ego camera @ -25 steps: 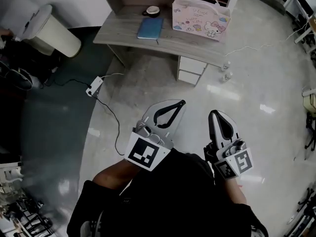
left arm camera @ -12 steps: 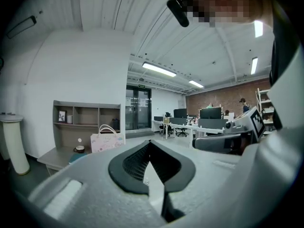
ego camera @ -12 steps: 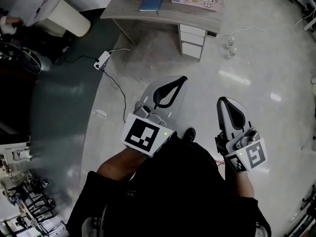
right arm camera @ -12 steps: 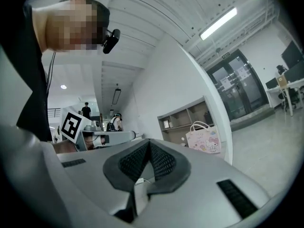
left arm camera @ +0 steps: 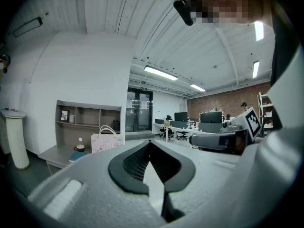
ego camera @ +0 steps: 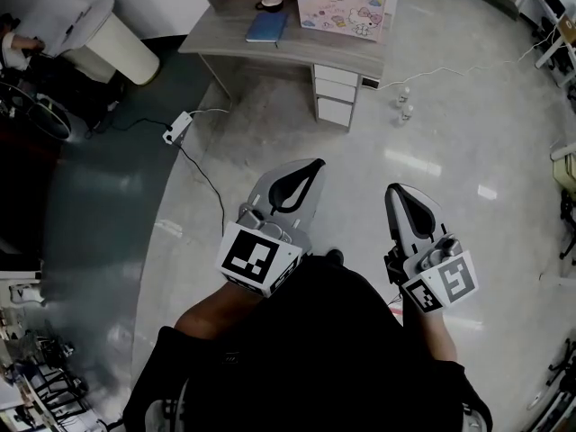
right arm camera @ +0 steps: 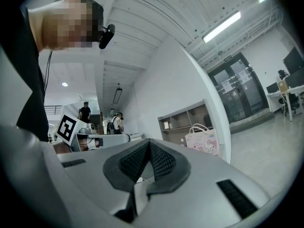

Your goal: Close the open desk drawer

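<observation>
The head camera looks steeply down from above the person, with the desk [ego camera: 225,39] far off at the top edge. Cameras on the left tool [ego camera: 315,166] and right tool [ego camera: 394,191] look out along their jaws. All three views share the distant pink bag [ego camera: 342,7].

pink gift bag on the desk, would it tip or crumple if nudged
Probably tips easily: the gift bag stands upright and flat on the desk. Likely light and crushable; it looks like paper with thin handles.
</observation>
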`<state>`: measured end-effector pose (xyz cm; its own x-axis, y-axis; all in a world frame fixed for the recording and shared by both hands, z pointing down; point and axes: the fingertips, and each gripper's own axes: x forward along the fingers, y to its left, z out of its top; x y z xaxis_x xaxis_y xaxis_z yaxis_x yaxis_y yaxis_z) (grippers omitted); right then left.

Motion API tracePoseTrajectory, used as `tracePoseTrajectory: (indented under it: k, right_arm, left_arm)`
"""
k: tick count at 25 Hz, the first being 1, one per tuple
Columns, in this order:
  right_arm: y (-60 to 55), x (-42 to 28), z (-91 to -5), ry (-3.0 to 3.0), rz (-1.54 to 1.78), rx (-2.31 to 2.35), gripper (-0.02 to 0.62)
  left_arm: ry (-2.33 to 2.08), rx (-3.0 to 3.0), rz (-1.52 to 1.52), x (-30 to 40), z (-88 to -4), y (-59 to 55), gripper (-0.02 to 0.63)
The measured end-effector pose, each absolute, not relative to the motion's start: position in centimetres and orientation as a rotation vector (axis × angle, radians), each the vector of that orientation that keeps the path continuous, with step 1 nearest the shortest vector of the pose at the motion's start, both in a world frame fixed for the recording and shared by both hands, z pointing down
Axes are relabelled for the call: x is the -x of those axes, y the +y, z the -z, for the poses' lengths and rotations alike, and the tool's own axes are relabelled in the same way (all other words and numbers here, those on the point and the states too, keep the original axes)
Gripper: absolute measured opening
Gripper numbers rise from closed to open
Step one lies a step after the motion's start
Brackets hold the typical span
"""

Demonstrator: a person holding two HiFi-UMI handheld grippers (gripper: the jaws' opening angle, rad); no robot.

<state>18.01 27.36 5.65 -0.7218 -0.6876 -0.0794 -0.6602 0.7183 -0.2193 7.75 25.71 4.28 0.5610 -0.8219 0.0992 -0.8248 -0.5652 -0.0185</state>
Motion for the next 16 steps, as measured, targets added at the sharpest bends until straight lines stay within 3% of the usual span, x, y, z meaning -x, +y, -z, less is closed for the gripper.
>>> tracePoseTrajectory:
  k: [16]
  right_arm:
    - [25.0,-13.1,-5.8,2.803,0.256,1.066,0.011]
  left_arm:
    - [-1.489,-2.734,-0.138,-2.9,-4.1,23.3,0.006]
